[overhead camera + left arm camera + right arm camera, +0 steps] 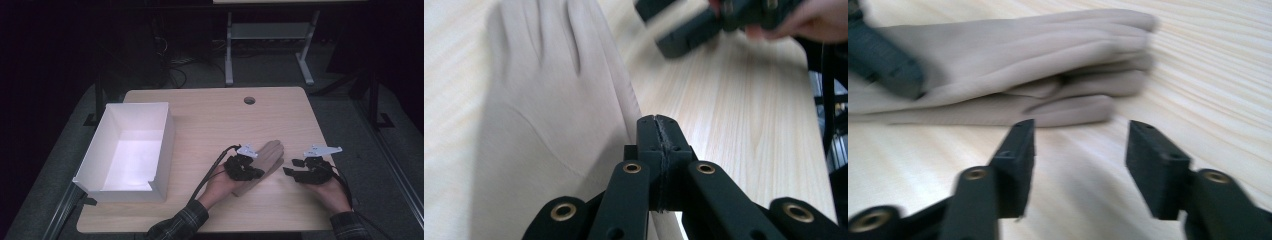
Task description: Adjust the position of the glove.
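Overhead, a white box [131, 150] sits left of the glove [265, 162].

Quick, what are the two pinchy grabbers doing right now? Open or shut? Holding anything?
Left gripper: jaws shut, at the edge of the beige glove; whether it pinches the cloth cannot be told.
Right gripper: open, holding nothing, pointed at the glove.
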Demonstrator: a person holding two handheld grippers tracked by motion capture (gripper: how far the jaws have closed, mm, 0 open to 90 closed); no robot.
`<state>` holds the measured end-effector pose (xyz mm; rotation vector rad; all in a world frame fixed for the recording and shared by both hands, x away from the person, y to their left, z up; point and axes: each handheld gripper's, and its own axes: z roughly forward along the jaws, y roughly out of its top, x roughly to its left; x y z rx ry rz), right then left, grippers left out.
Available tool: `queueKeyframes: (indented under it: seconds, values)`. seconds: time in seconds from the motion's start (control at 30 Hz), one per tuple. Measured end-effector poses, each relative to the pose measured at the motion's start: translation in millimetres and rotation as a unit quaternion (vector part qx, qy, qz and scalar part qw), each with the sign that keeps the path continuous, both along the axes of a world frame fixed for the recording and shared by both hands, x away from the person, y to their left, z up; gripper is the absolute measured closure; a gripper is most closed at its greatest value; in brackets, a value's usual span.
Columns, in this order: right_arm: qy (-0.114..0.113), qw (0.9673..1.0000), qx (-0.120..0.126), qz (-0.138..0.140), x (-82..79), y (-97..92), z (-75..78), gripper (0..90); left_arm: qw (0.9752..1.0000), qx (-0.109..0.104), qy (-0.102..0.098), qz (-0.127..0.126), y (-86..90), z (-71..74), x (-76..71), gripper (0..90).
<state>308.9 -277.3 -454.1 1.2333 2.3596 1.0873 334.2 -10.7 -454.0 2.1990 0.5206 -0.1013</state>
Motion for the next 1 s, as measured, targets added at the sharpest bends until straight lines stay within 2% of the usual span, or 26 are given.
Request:
queueKeyframes:
  seconds: [0.07,0.1,0.33,0.53,0.57,0.7,0.9,1.0]
  values:
    - [-0.003,0.9999,0.005,-0.013,2.8,-4.6,-3.9,36.8,0.9996,0.025,-0.008,-0.005,0.2,-5.4,-2.6,89.5]
    - [-0.006,0.9998,0.005,-0.018,4.1,-6.3,-5.4,35.0,0.9995,0.031,-0.01,-0.006,0.8,-6.5,-3.6,89.5]
    - [-0.012,0.9993,0.006,-0.034,9.4,-11.6,-11.2,26.1,0.9991,0.041,-0.013,-0.005,16.0,-7.4,-9.1,89.6]
    - [-0.009,0.9987,-0.008,-0.049,13.6,-12.8,-17.6,22.7,0.9988,0.048,-0.013,0.004,36.8,-5.8,-13.4,89.6]
    - [-0.01,0.9988,-0.01,-0.047,14.1,-12.5,-18.3,21.9,0.9985,0.053,-0.013,0.003,40.7,-4.9,-13.8,89.6]
    - [-0.013,0.9986,-0.021,-0.046,15.0,-9.8,-20.3,19.8,0.9985,0.053,-0.012,0.006,48.5,-4.7,-14.3,89.6]
    - [-0.016,0.9981,-0.033,-0.051,15.6,-9.8,-21.1,18.8,0.9978,0.062,-0.024,-0.009,51.0,-0.7,-13.9,89.4]
    - [-0.013,0.9981,-0.033,-0.05,15.9,-8.7,-21.8,17.3,0.9971,0.063,-0.041,-0.011,50.3,7.4,-12.2,81.4]
